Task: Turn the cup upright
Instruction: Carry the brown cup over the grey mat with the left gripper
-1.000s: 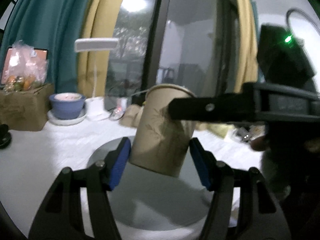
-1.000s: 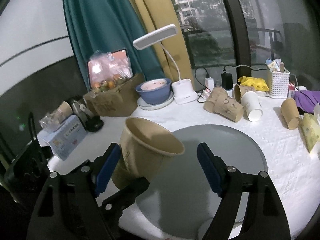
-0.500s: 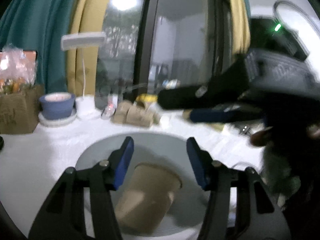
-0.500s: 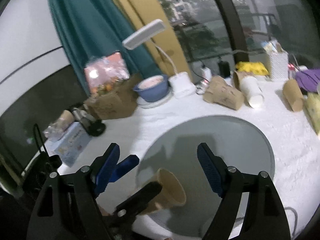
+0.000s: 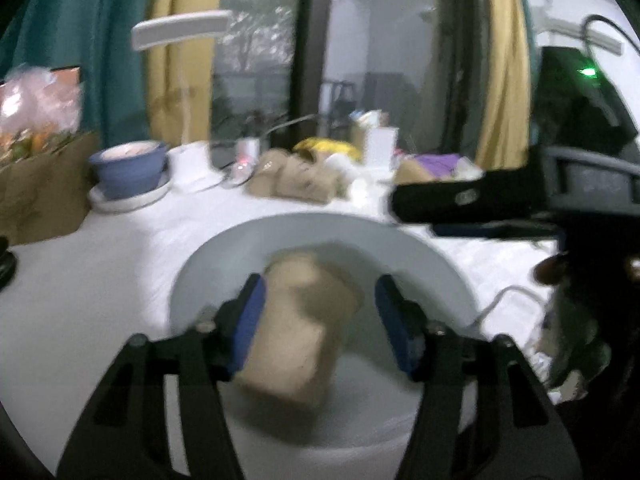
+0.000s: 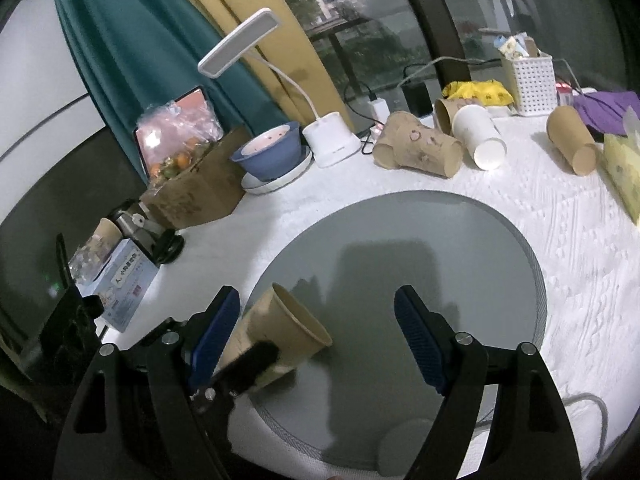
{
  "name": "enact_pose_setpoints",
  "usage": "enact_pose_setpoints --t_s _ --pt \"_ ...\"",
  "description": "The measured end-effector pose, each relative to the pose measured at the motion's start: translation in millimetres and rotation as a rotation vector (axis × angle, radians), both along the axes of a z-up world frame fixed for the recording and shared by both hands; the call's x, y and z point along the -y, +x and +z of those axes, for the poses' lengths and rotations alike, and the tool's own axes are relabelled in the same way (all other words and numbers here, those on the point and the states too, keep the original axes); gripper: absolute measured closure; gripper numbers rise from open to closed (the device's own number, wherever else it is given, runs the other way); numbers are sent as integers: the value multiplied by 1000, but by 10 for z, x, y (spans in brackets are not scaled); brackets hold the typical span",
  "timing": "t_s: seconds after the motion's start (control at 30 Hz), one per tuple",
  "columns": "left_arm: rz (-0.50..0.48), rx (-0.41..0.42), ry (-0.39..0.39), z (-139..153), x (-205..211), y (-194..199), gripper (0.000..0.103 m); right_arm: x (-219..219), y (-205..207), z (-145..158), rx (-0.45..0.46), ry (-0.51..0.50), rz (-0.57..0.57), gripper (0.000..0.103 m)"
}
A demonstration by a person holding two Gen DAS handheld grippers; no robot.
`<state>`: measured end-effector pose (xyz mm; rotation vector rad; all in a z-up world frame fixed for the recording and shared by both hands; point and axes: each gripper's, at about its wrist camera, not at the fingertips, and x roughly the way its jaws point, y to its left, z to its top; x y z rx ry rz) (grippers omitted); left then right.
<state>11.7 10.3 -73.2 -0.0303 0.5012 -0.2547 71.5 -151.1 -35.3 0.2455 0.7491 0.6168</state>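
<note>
A brown paper cup (image 5: 304, 320) sits between the blue pads of my left gripper (image 5: 320, 320), low over the round grey mat (image 5: 420, 264); the view is blurred. In the right wrist view the cup (image 6: 280, 332) tilts with its open mouth up and to the right, over the mat's (image 6: 440, 280) left edge. A left finger lies across the cup's side there. Whether the left pads press the cup I cannot tell. My right gripper (image 6: 320, 336) is open and empty, the cup near its left pad.
Several paper cups (image 6: 420, 148) lie on their sides at the back of the white cloth. A blue bowl (image 6: 272, 152), a white desk lamp (image 6: 332, 140), a cardboard box (image 6: 196, 196), a white basket (image 6: 528, 84) and a tissue box (image 6: 120, 284) stand around.
The left gripper has carried the cup down from mid-air to the mat. The right gripper has drawn back from the cup and stays open.
</note>
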Motion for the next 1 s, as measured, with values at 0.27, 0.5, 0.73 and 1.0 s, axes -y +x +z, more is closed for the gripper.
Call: enact_pose_setpoints --t_s 0.27,0.5,0.73,1.0 --pt "10 -163 -24 -255 -211 194 32 -83 30 -75 -33 -12 14 21" --pt "-19 -220 -37 -327 -167 240 41 -139 124 -254 -98 -9 27 21" --pt "-26 -160 -67 -252 -145 189 42 -178 178 -286 -124 1 38 21" --pt "-86 -28 -123 -105 -50 5 42 -176 147 -138 -111 73 74 21"
